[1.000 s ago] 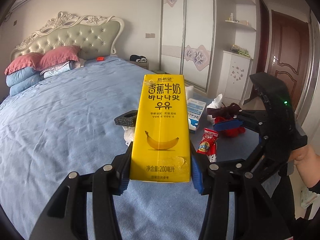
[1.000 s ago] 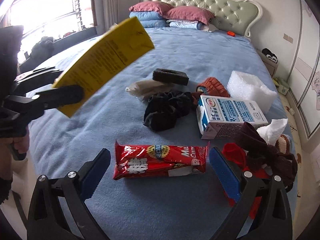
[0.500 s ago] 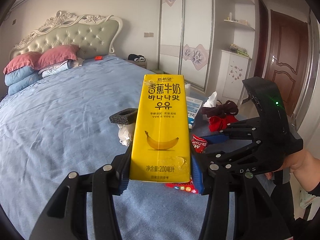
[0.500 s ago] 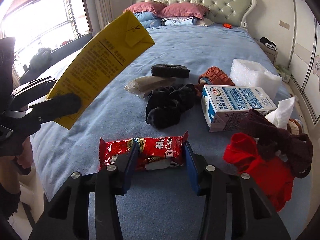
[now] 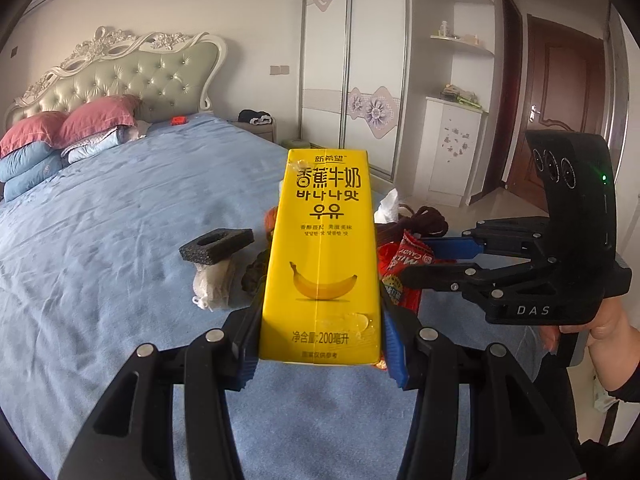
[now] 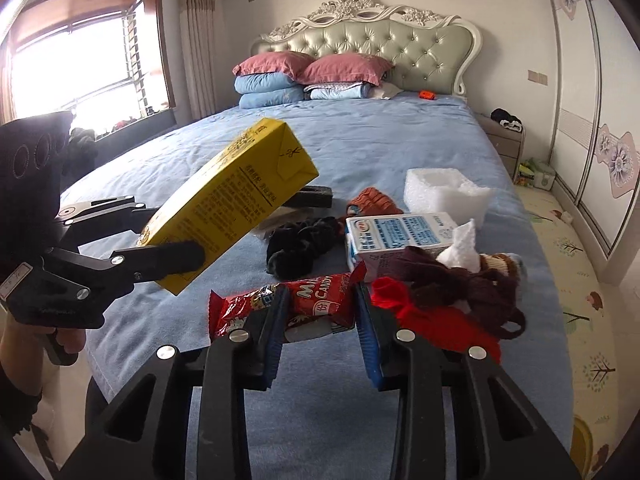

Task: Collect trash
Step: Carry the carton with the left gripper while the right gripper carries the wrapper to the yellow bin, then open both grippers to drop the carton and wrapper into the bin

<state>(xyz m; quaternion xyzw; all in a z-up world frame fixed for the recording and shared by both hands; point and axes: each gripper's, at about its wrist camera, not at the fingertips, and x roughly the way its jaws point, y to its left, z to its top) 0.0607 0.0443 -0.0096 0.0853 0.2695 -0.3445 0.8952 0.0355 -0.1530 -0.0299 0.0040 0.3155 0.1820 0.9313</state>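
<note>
— What have you got in each hand?

— My left gripper point(image 5: 320, 344) has its fingers point(image 5: 394, 354) pinching a yellow banana milk carton point(image 5: 322, 256) by its lower end, lifted off the blue bed point(image 5: 100, 240). The front carries a banana picture, Chinese and Korean lettering, and "200" near the bottom. My right gripper point(image 6: 320, 320) is closing its fingers point(image 6: 366, 332) on a red candy wrapper point(image 6: 308, 300) printed "CANDY"; the pads press on it, and it is raised off the bed.

— What sits around them?

— Just beyond my right fingers lies a white-and-blue carton point(image 6: 400, 236) on its side, with dark brown and red cloth point(image 6: 448, 300) to the right of them. Farther on are white foam point(image 6: 444, 192) and a black foam block point(image 5: 218, 244).
</note>
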